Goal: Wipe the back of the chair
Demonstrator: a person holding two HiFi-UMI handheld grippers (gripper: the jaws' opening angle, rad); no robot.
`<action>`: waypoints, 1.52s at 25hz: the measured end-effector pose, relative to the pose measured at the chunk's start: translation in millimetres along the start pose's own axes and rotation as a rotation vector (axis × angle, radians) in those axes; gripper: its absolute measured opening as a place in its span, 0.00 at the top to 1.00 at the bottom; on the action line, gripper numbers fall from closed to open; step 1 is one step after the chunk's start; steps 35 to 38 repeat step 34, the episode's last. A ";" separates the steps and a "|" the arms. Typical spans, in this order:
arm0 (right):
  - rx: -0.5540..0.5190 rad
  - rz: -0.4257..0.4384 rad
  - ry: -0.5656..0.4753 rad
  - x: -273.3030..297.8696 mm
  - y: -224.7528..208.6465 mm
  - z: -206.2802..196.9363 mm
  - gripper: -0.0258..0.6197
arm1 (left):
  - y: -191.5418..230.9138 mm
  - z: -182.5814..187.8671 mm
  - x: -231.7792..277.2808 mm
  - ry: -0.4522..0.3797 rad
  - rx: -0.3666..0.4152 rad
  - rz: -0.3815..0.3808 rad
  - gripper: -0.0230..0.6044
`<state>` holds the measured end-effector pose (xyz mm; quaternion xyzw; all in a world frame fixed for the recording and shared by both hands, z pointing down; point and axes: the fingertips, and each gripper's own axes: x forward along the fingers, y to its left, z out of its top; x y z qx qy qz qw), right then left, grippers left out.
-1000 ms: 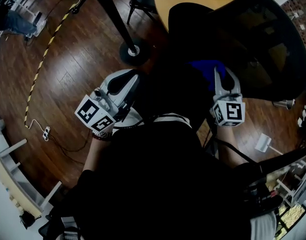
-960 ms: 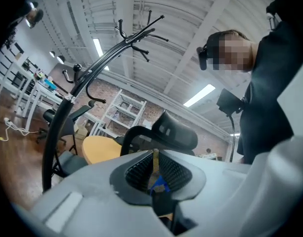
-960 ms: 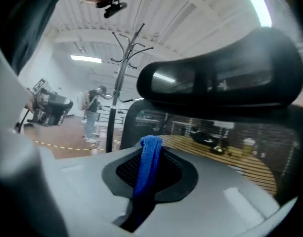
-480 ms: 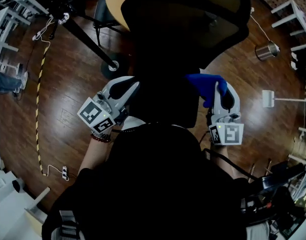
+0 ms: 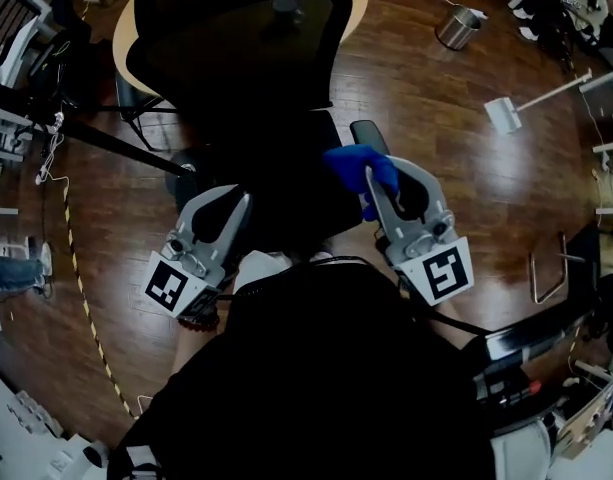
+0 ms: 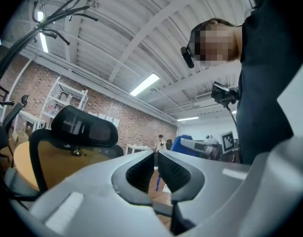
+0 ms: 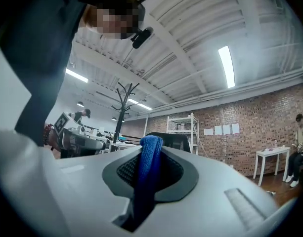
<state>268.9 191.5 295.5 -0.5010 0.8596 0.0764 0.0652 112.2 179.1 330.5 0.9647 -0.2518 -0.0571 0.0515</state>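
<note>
Two tongs short of chair back (image 5: 236,38) — R gripper (image 7: 151,148) clamps cloth (image 5: 358,163); L gripper (image 6: 156,154) empty, just closed.

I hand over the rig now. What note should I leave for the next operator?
Left gripper: empty, fingers nearly together, just been closing.
Right gripper: shut on the blue cloth.
Office chair stands ahead; cloth is near its seat, not on the mesh back.
Done: cloth in grip.
To do: bring cloth to the back, wipe it.
</note>
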 end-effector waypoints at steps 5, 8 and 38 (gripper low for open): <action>0.050 0.008 0.051 -32.0 -7.9 -17.1 0.90 | -25.5 -19.7 1.7 0.046 0.025 0.036 0.93; 0.049 0.024 0.064 -36.8 -6.4 -18.1 0.90 | -46.4 -16.9 4.8 0.058 0.077 0.015 0.95; 0.074 -0.098 0.084 -55.1 -22.2 -30.8 0.90 | -83.1 -11.9 23.4 0.121 0.152 -0.092 0.95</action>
